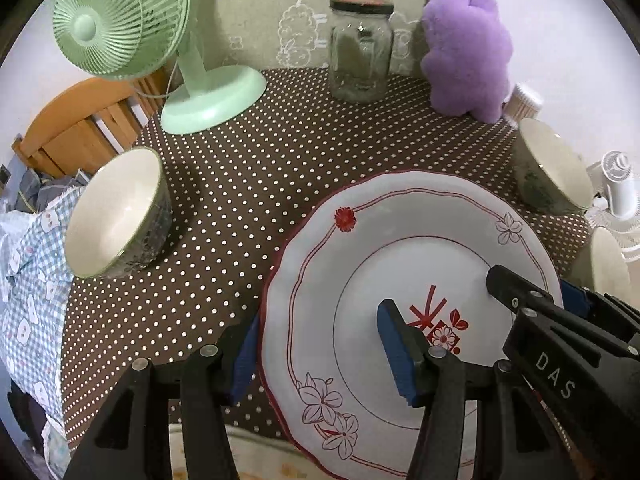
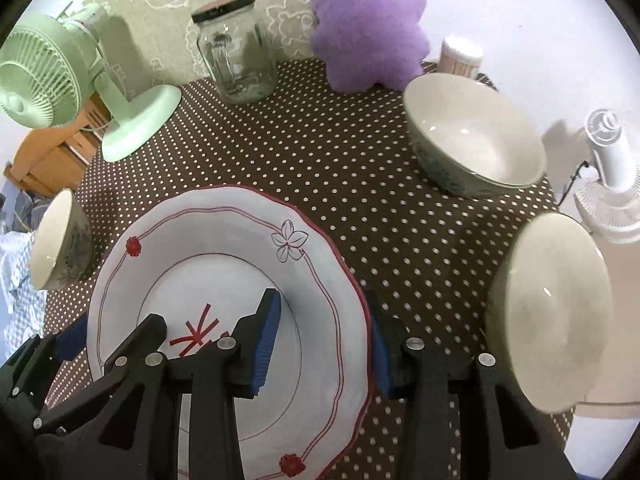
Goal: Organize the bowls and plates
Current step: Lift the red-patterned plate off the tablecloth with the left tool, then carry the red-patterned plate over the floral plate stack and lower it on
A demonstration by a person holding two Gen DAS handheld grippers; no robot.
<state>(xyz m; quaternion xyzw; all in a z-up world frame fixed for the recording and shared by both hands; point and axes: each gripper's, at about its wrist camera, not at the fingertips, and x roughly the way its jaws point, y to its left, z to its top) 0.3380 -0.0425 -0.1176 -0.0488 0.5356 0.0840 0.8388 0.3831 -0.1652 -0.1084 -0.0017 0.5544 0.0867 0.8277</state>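
Observation:
A white plate with red flower trim (image 1: 400, 248) (image 2: 224, 240) is held level above the polka-dot table. My left gripper (image 1: 320, 352) straddles its left rim, one blue pad on top and one underneath. My right gripper (image 2: 324, 340) straddles its right rim the same way; it also shows in the left wrist view (image 1: 532, 300). Three cream bowls stand around: one at the left (image 1: 120, 212) (image 2: 56, 240), one at the back right (image 2: 476, 136) (image 1: 556, 168), one at the near right (image 2: 556, 312).
A green desk fan (image 1: 132, 32), a glass jar with a dark lid (image 1: 360, 48) and a purple plush toy (image 1: 468, 48) stand along the back wall. A white fan (image 2: 608, 160) is off the right edge. A checked cloth (image 1: 32, 280) hangs at the left.

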